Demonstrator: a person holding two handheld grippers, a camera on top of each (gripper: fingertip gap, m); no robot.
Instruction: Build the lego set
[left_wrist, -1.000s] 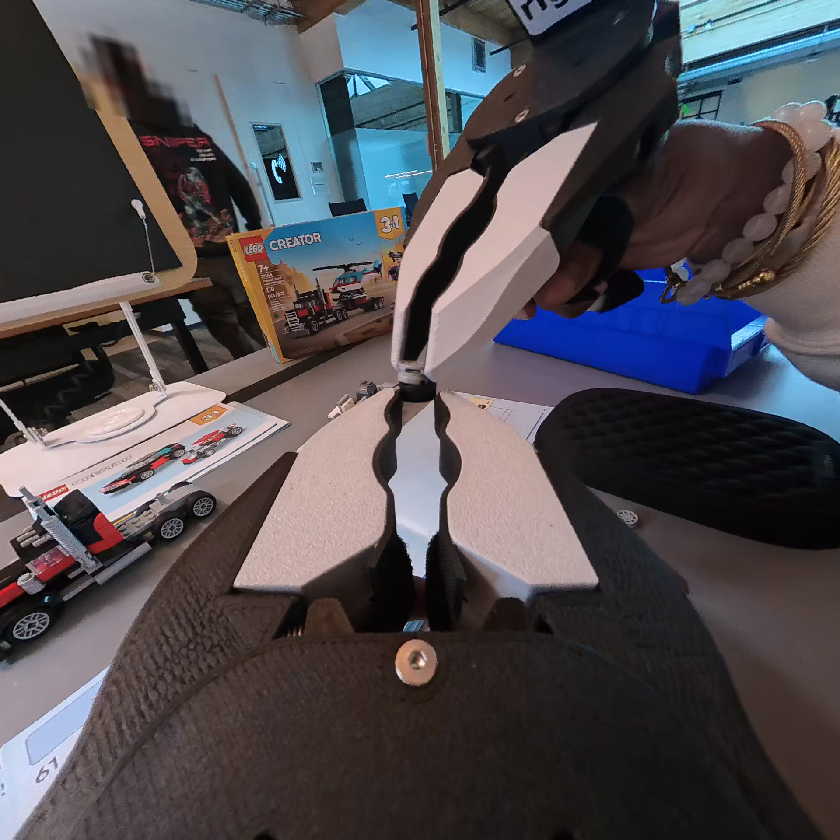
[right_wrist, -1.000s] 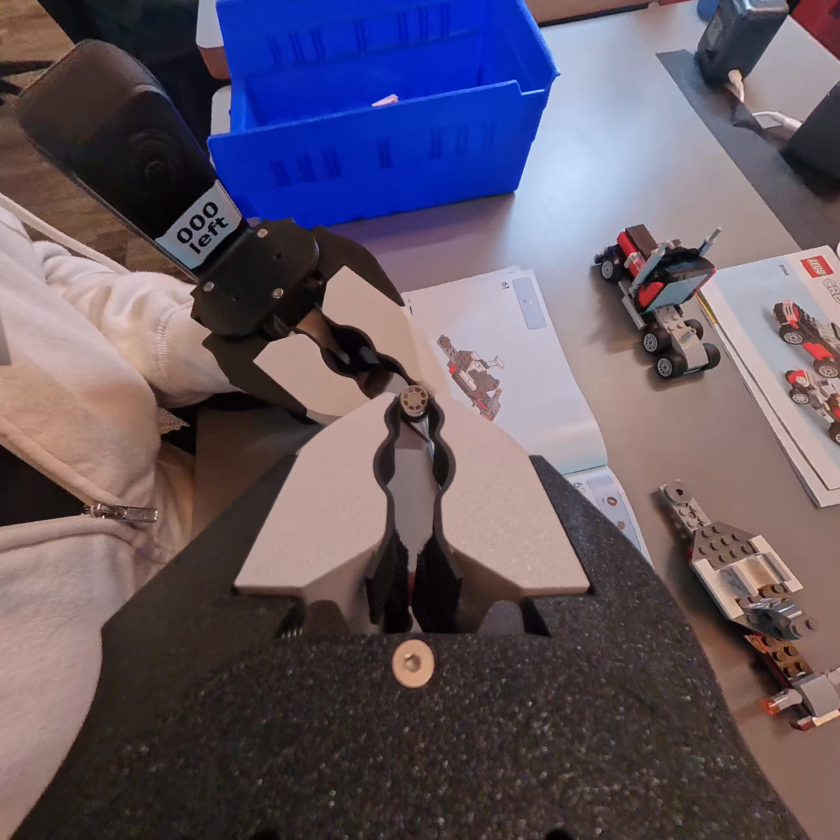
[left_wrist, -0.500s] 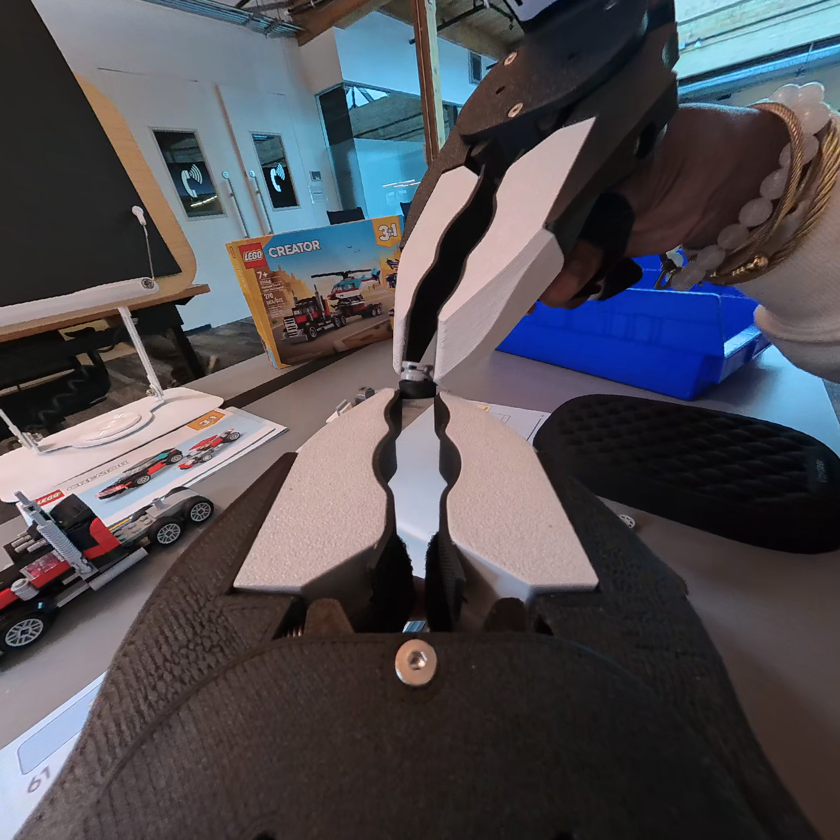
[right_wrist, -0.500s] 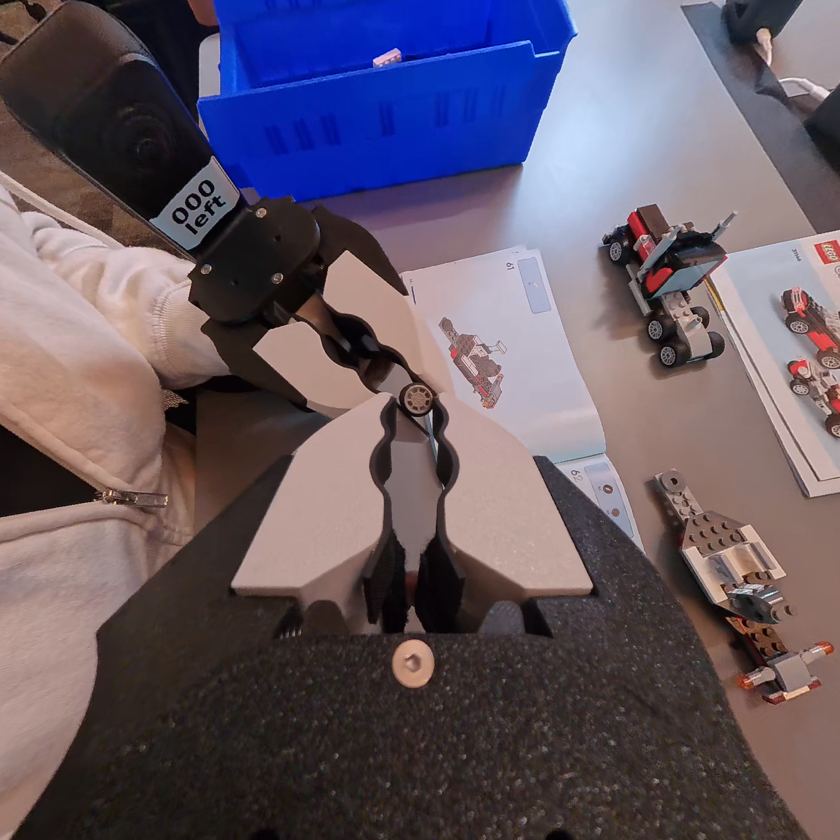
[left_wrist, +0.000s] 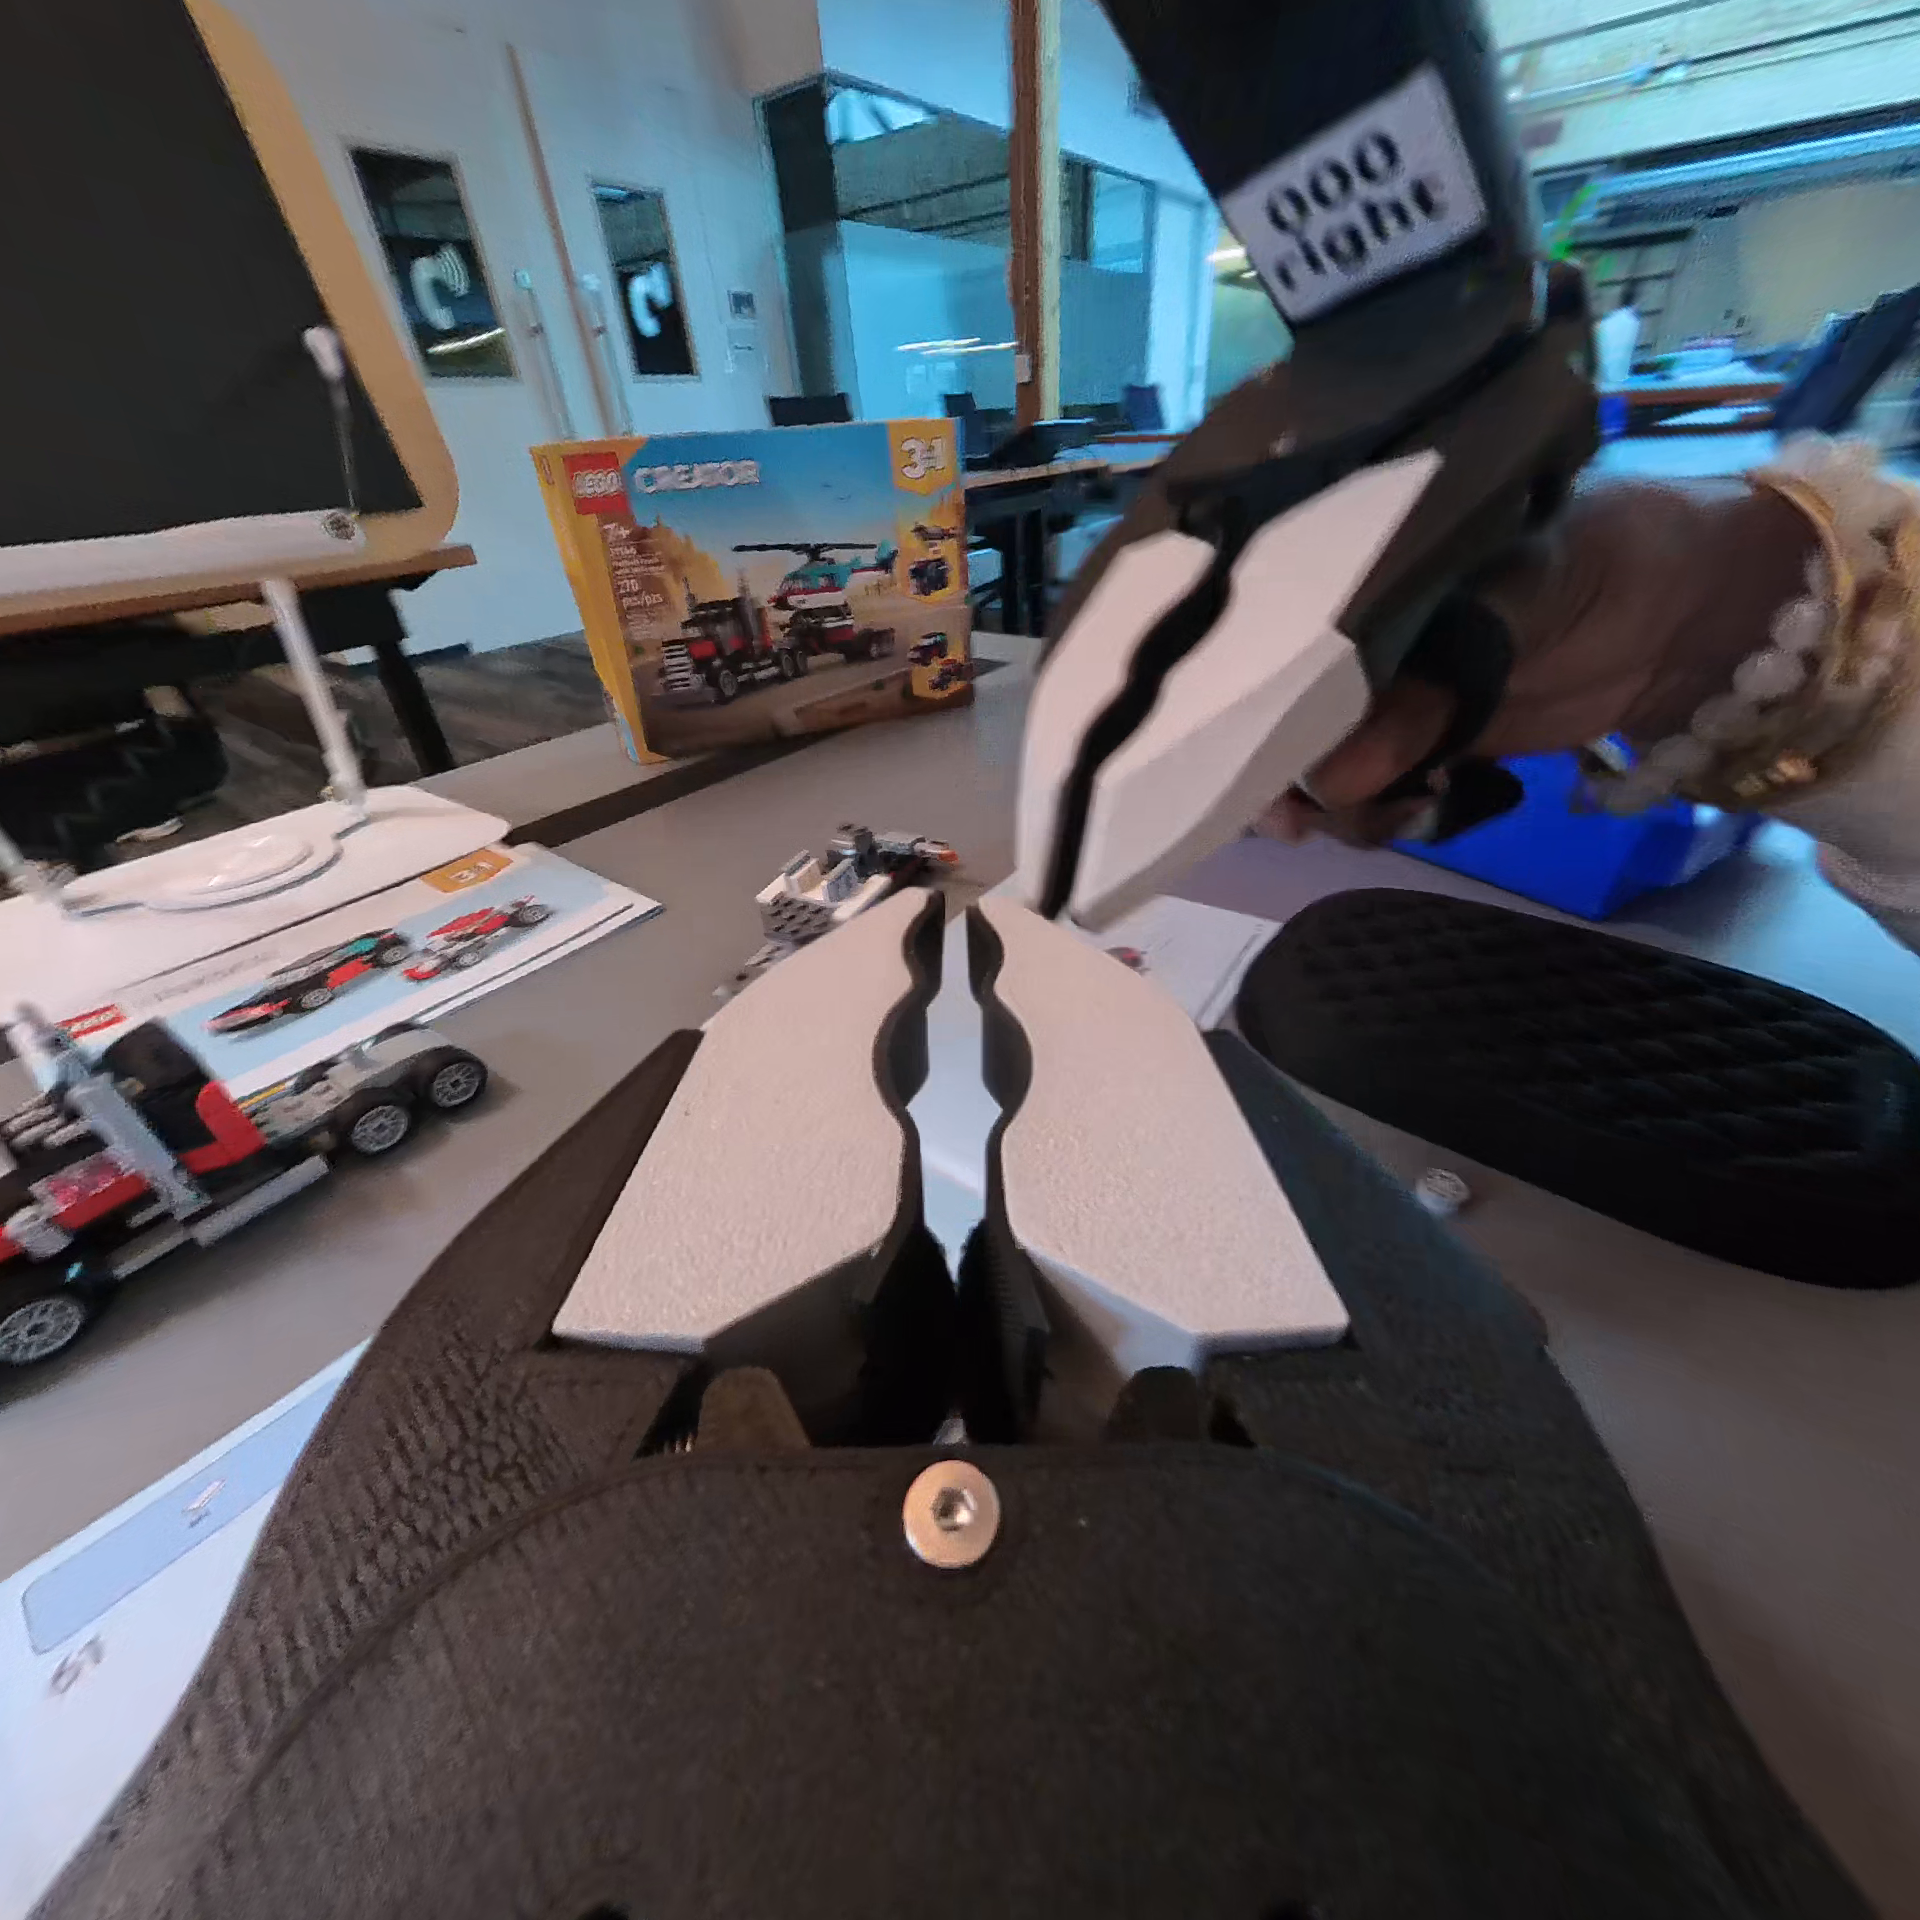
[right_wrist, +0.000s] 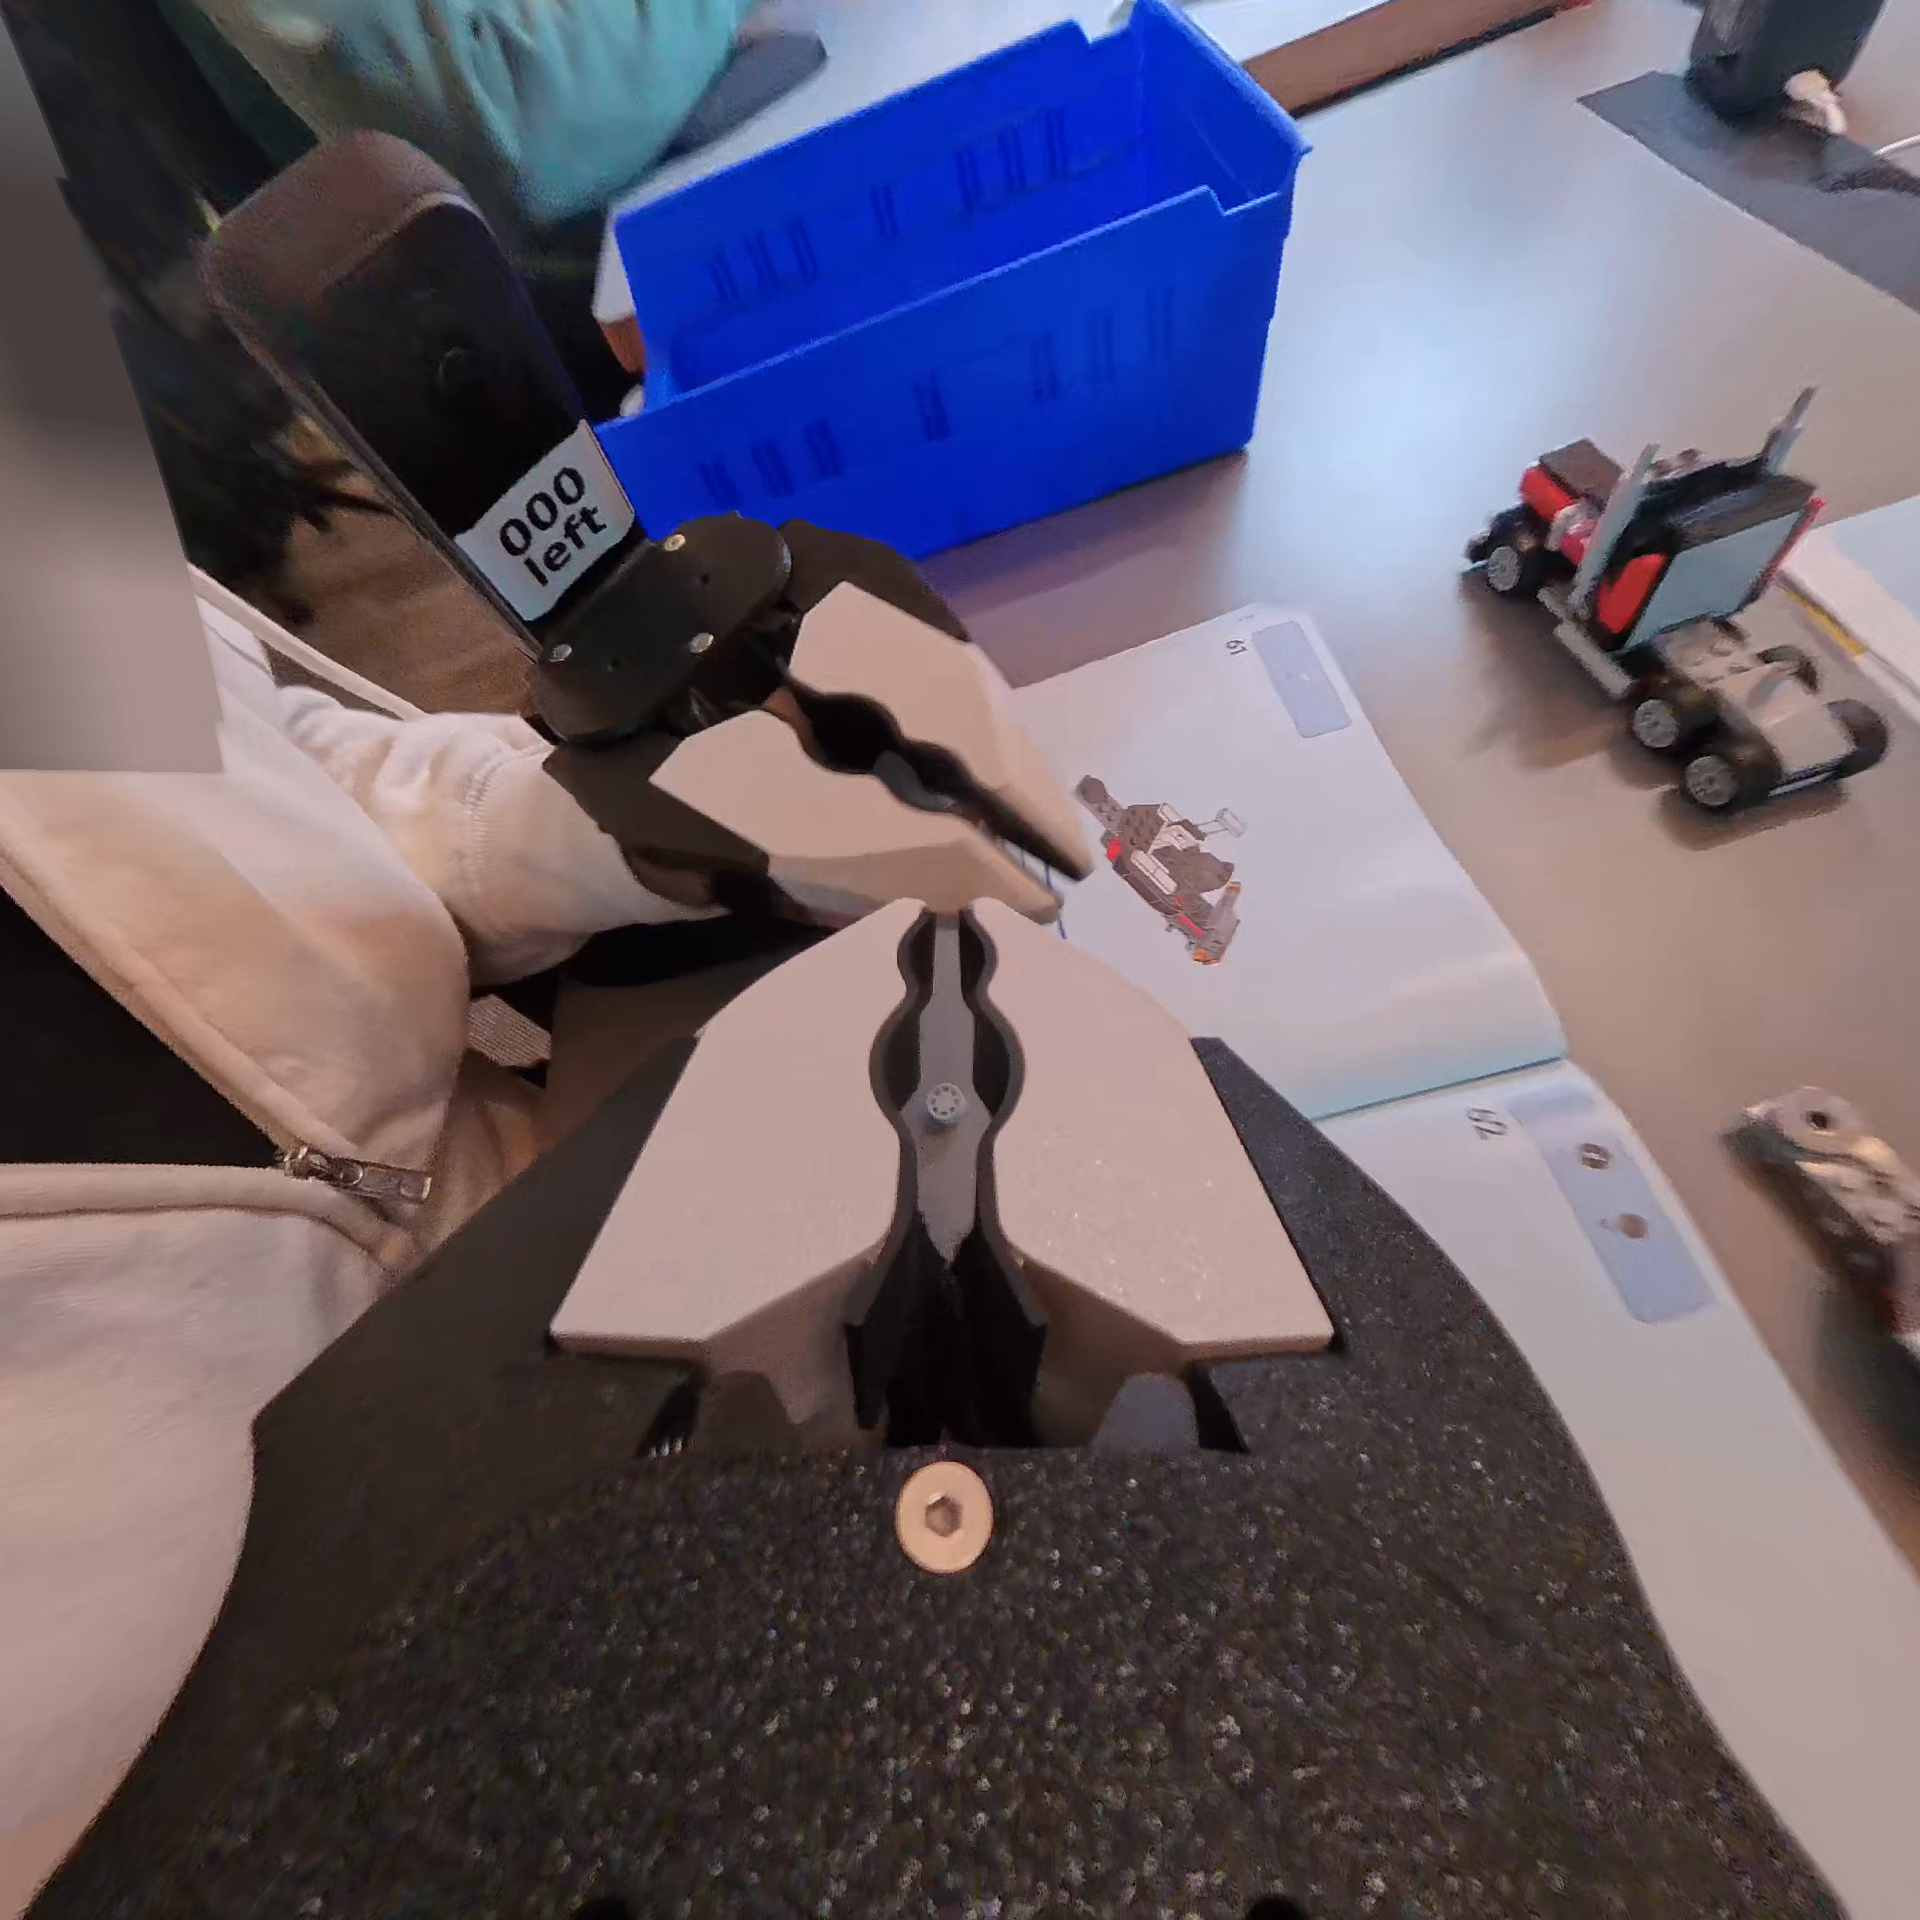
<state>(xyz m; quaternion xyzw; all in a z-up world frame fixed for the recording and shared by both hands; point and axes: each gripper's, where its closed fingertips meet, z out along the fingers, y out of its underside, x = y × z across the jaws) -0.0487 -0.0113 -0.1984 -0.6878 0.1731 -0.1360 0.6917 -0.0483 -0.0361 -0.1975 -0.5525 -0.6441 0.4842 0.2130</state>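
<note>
My left gripper (left_wrist: 954, 914) has its jaws nearly together, and nothing shows between its tips. My right gripper (right_wrist: 943, 916) is also shut with no piece at its tips. The two sets of tips almost touch above the open instruction booklet (right_wrist: 1299, 883); the right gripper (left_wrist: 1049, 904) comes down from the upper right, and the left gripper (right_wrist: 1049, 883) comes in from the left. A small grey wheel hub (left_wrist: 1442, 1188) lies on the table, and it shows through the gap of the right fingers (right_wrist: 943, 1101). A partly built grey model (left_wrist: 842, 883) lies just beyond the tips.
A built red and black truck (right_wrist: 1683, 644) stands on the table (left_wrist: 156, 1143). A second booklet (left_wrist: 364, 956) and the set's box (left_wrist: 769, 592) lie farther back. A blue bin (right_wrist: 935, 312) stands behind. A black textured oval pad (left_wrist: 1579, 1081) lies to the right. My two grippers' fingertips are within a few centimetres of each other.
The small wheel that both grippers pinched at their tips is gone from between them. Both pairs of jaws have closed further. The right gripper has shifted slightly right and both views have tilted.
</note>
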